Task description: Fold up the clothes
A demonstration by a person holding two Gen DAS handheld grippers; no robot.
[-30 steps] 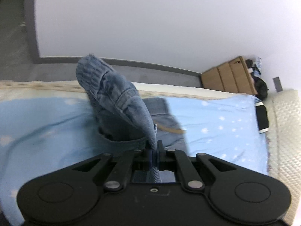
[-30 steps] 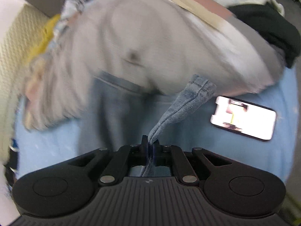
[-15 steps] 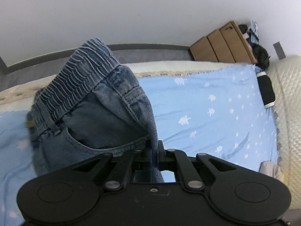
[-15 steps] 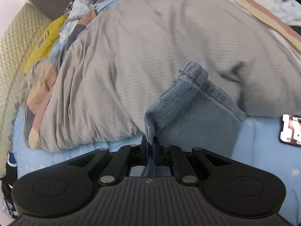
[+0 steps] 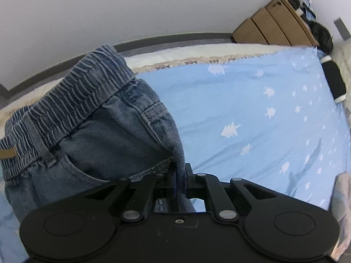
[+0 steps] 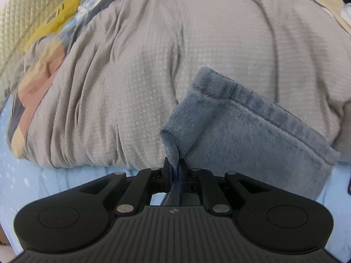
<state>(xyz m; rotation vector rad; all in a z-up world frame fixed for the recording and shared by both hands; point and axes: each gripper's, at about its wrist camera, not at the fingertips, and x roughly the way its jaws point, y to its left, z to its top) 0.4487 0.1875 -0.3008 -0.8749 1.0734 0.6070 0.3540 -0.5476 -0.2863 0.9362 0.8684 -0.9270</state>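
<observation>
Down at the bottom center of the left wrist view, the left gripper [image 5: 178,171] is pinched tight on a fold of the denim jeans [image 5: 87,135], right around the side seam below the elastic waistband [image 5: 72,96], so the waist end fills the left half of the frame and hangs in front of the camera. You can see a front pocket opening just left of the fingers and a small tan tag [image 5: 7,153] poking out at the far left edge. Behind the jeans is the bed with its light blue sheet [image 5: 263,109] covered in little white tree shapes, running off to the right, with a white wall above it and a stack of cardboard boxes [image 5: 274,28] in the upper right corner. Some dark stuff sits near the boxes, can't really tell what it is. Over in the right wrist view, the right gripper [image 6: 175,168] is also clamped shut, this one on the edge of a leg of the jeans [image 6: 252,135] near the hem, which spreads out to the right of center with the stitched cuff running diagonally toward the lower right. Right behind that is a big rumpled gray blanket [image 6: 153,54] taking up most of the frame, with a yellow bit of fabric [image 6: 57,22] and a quilted cream headboard [image 6: 26,6] in the upper left. Blue sheet shows at the lower left there too.
</observation>
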